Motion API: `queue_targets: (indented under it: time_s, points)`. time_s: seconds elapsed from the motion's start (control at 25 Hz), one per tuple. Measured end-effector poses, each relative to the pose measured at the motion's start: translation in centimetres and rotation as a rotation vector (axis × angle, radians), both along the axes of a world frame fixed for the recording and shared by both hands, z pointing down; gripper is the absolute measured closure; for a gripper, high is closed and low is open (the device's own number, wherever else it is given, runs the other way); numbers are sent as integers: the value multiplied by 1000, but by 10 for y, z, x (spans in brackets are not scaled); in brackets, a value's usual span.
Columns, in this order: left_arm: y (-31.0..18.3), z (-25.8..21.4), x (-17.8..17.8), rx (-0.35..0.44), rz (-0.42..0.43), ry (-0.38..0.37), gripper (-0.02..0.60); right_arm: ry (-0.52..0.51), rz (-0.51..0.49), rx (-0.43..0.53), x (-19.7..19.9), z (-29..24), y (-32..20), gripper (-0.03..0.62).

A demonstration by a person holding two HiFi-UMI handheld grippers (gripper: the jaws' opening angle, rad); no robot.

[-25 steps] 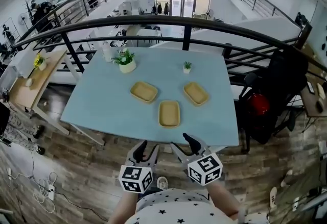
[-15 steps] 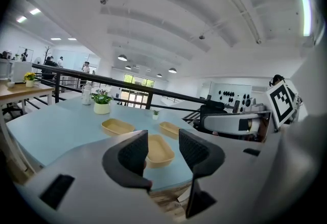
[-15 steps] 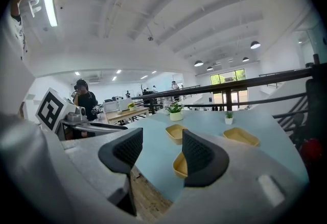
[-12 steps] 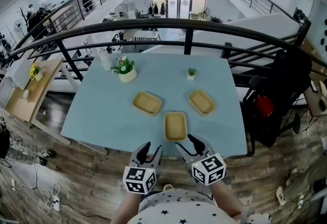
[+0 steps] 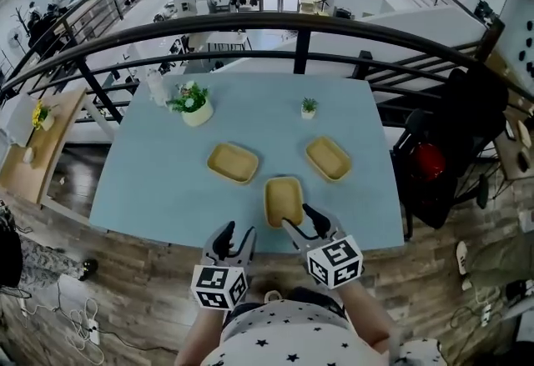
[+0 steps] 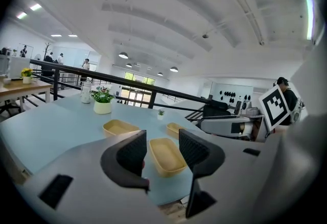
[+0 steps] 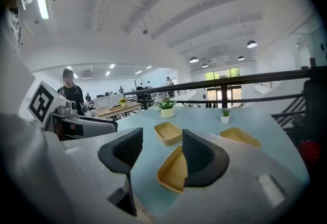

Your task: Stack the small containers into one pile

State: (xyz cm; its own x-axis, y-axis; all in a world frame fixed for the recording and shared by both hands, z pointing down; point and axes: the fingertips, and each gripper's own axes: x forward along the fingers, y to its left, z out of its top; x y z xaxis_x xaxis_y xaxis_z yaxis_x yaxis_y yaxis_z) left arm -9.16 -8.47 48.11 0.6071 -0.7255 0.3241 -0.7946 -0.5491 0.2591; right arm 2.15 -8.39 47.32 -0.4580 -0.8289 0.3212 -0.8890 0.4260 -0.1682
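Three shallow tan containers lie apart on the pale blue table (image 5: 158, 181): a left one (image 5: 233, 162), a right one (image 5: 328, 157) and a near one (image 5: 283, 199) by the front edge. My left gripper (image 5: 232, 240) hovers open at the table's front edge, left of the near container (image 6: 165, 155). My right gripper (image 5: 304, 221) is open too, its fingers just over the near container's front right corner (image 7: 172, 171), touching nothing that I can see. The other two containers (image 7: 168, 132) (image 7: 239, 137) lie beyond the jaws.
A white pot with a flowering plant (image 5: 191, 102) and a bottle (image 5: 155, 87) stand at the table's far left; a tiny potted plant (image 5: 309, 108) sits at the far middle. A black railing (image 5: 300, 27) runs behind the table. Wooden floor lies below the front edge.
Both grippers have moved forward to the table's front edge; the right one now reaches over the near container. The containers have not moved.
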Motion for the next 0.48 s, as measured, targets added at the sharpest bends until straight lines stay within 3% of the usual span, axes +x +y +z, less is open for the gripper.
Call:
queue_targets:
  time_s: [0.48]
  points:
    - [-16, 20, -4, -45, -39, 12, 402, 89, 88, -125, 35, 65, -38, 370]
